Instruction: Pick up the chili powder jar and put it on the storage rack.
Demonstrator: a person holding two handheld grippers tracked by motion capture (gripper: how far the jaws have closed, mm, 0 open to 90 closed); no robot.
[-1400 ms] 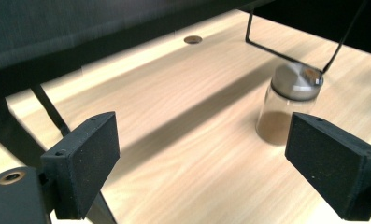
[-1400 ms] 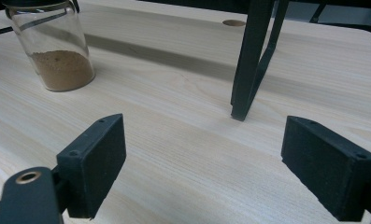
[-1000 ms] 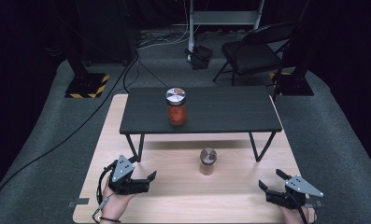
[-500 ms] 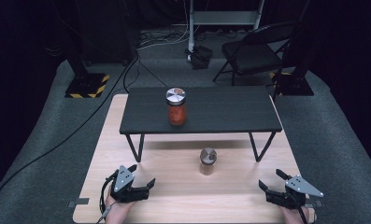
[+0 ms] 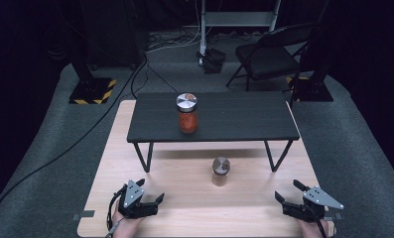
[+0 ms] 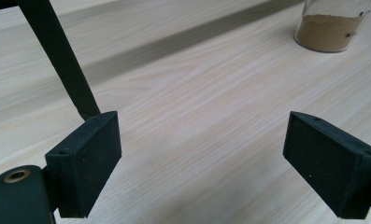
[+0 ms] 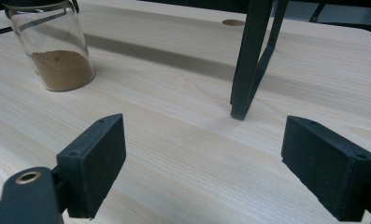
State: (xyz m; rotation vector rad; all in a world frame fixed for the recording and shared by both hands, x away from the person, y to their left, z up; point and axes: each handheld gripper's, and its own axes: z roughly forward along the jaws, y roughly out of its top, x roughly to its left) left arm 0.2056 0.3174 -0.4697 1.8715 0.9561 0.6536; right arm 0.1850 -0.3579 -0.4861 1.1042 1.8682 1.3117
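Note:
A small glass jar of brown powder [image 5: 221, 171] with a metal lid stands on the light wooden tabletop [image 5: 184, 188], in front of a low black bench [image 5: 234, 121]. A taller jar of red-orange contents [image 5: 186, 113] with a silver lid stands on that bench. My left gripper [image 5: 150, 191] rests low at the table's front left, open, nothing between its jaws; the brown jar [image 6: 335, 28] is far ahead to its right. My right gripper [image 5: 288, 191] sits at the front right, open and empty, with the brown jar [image 7: 57, 46] ahead to its left.
The bench's black legs [image 7: 248, 60] stand close ahead of the right gripper, and one leg [image 6: 64, 60] is just ahead of the left one. Beyond the table are a folding chair [image 5: 274, 54], stand bases and cables on grey carpet.
My left gripper has sunk toward the tabletop and drawn back to the front edge. The right gripper and both jars have stayed put.

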